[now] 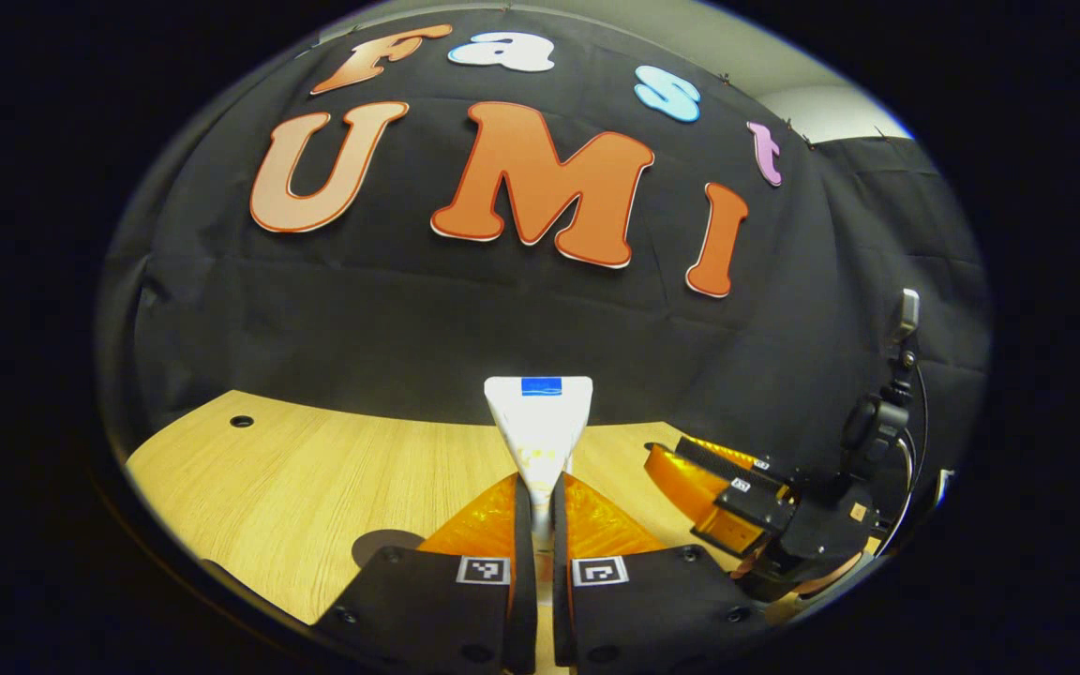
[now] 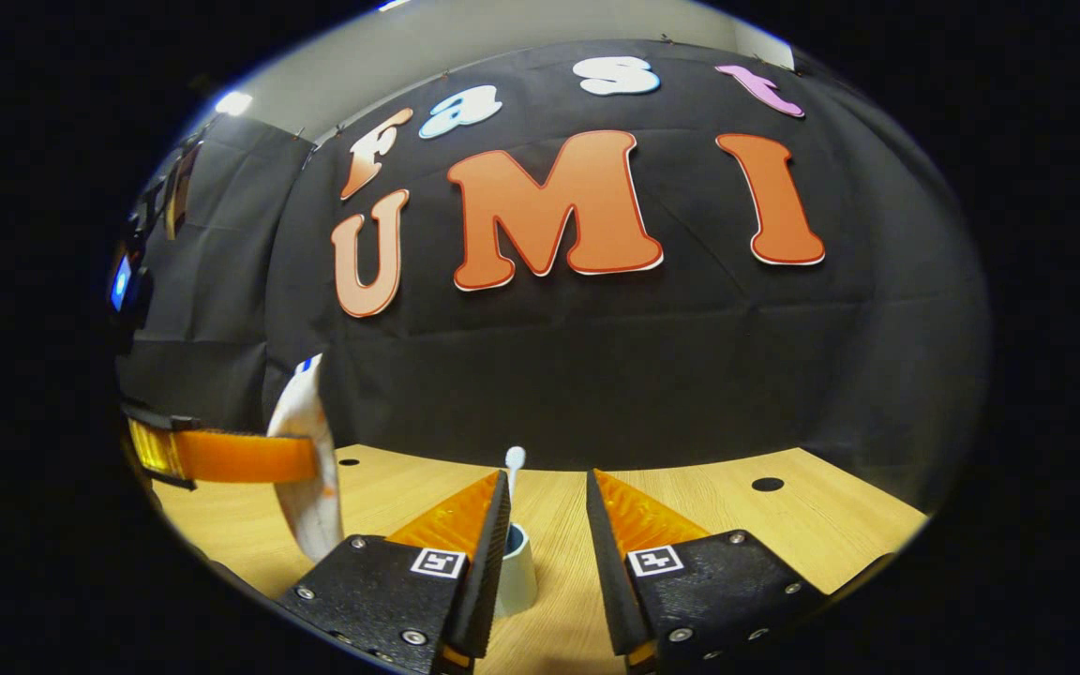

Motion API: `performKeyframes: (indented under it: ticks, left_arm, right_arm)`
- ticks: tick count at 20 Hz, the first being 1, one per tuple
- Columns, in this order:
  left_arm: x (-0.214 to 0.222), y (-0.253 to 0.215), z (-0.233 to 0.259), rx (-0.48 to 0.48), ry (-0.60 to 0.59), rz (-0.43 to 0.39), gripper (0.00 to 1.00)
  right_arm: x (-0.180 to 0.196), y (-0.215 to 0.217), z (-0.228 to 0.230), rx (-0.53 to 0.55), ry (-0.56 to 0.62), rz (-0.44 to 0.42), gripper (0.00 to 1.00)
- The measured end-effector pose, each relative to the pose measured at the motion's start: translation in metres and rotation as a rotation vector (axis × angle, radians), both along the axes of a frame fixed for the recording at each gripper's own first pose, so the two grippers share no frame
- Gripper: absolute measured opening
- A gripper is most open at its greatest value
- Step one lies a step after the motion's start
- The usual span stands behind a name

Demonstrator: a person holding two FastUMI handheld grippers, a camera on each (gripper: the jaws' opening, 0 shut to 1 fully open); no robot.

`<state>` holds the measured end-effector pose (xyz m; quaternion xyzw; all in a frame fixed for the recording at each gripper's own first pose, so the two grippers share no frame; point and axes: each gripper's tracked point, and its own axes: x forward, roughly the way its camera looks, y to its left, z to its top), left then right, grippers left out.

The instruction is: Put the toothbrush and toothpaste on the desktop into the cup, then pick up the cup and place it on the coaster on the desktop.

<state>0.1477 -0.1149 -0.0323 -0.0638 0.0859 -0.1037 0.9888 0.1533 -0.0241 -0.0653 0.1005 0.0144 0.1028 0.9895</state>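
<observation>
Left gripper view
Left gripper [image 1: 542, 525]: jaws pinched on the toothpaste, almost no gap between them
Toothpaste [image 1: 540, 427]: white tube held upright, flat crimped end with a blue strip uppermost, narrowing downward into the jaws; lifted clear of the counter
Counter [image 1: 296, 487]: light wood, with a round hole near its far left edge
Coaster [image 1: 381, 546]: probably the dark round patch lying flat on the counter just left of the left gripper, partly hidden by it
Right gripper [image 1: 690, 469]: seen farther off at right, held low over the counter

Right gripper view
Right gripper [image 2: 545, 525]: jaws spread, holding nothing, one each side of the cup
Cup [image 2: 514, 572]: pale, standing upright on the counter [image 2: 737, 525], low between the jaws and close to the left-hand one; contact cannot be told
Toothbrush [image 2: 514, 461]: white, one end standing up above the jaw line over the cup, so judged already in the cup
Toothpaste [image 2: 307, 469]: at left, edge-on and tilted, gripped across its middle by the left gripper [image 2: 226, 457], well above the counter

Handling judgement
Toothpaste: soft, light tube; likely to buckle under a hard pinch, so a moderate grip across the flat body suits it
Release: lower end first into the cup, beside the toothbrush
Cup: rigid and light, smooth wall likely slippery; grasp across the wall below the rim
Tipping risk: tall contents raise the load, so keep the cup upright when carrying it to the coaster
</observation>
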Motion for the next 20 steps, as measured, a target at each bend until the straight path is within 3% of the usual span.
performKeyframes:
  ticks: [10,20]
  left_arm:
    - [0.032,-0.016,0.024,-0.036,-0.142,-0.018,0.1]
    - [0.077,-0.02,-0.001,-0.089,-0.159,-0.011,0.1]
  right_arm:
    - [-0.034,-0.005,-0.025,-0.026,0.061,0.053,0.7]
    - [-0.048,0.002,-0.045,-0.053,0.104,0.114,0.78]
